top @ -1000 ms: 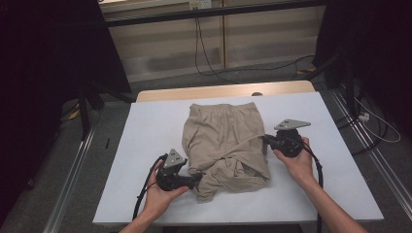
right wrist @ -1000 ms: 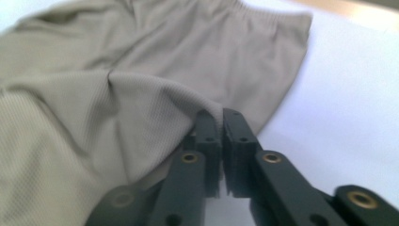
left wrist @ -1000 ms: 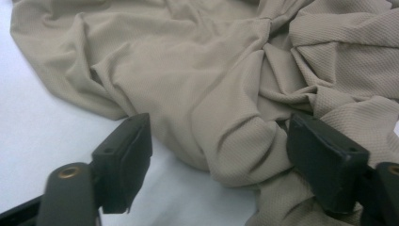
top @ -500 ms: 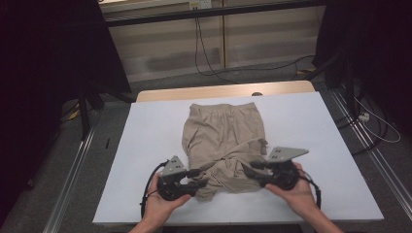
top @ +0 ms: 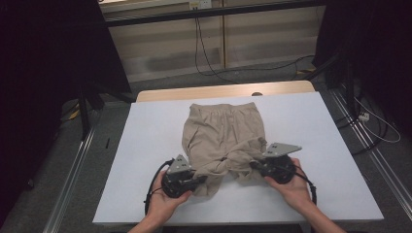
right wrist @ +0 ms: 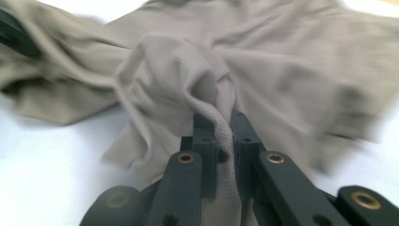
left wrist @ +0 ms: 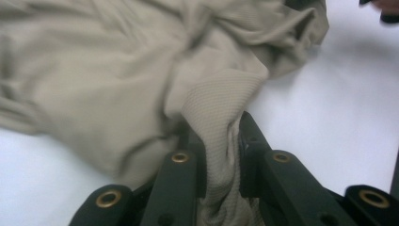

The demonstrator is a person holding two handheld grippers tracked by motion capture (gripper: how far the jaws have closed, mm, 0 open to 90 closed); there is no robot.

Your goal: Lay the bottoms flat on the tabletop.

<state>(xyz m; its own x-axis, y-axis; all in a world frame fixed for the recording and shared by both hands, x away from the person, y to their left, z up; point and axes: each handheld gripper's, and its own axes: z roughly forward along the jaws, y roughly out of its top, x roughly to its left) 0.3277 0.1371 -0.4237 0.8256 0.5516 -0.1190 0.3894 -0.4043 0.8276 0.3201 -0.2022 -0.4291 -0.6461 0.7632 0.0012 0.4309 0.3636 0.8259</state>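
1. The bench (top: 145,141) is a white surface with a strip of pale wood along its far edge; around it lie a grey floor (top: 63,160) and dark cables (top: 209,53) against a light panelled wall at the back.
2. A pair of beige shorts (top: 223,131) lies near the middle of the bench, its elastic waistband toward the far edge and flat. The near end is bunched and twisted, with the two leg ends crossing over one another just ahead of the person's hands.
3. The left hand (top: 163,204) comes in from the bottom edge of the high view and grips the left tongs (top: 200,180), which lie low on the bench at the near left corner of the cloth, a black cable looping behind them.
4. The right hand (top: 291,187) holds the right tongs (top: 254,166) at the near right corner of the shorts, with a grey three-cornered plate (top: 282,148) on top.
5. In the left gripper view the left tongs (left wrist: 221,141) are clamped on a fold of ribbed beige fabric that rises between the two black jaws; the rest of the shorts (left wrist: 94,80) spreads away to the upper left over the white bench (left wrist: 329,103).
6. In the right gripper view the right tongs (right wrist: 221,129) are likewise closed on a twisted wad of the shorts (right wrist: 179,70), the cloth pinched tightly between the jaws and spreading beyond them.
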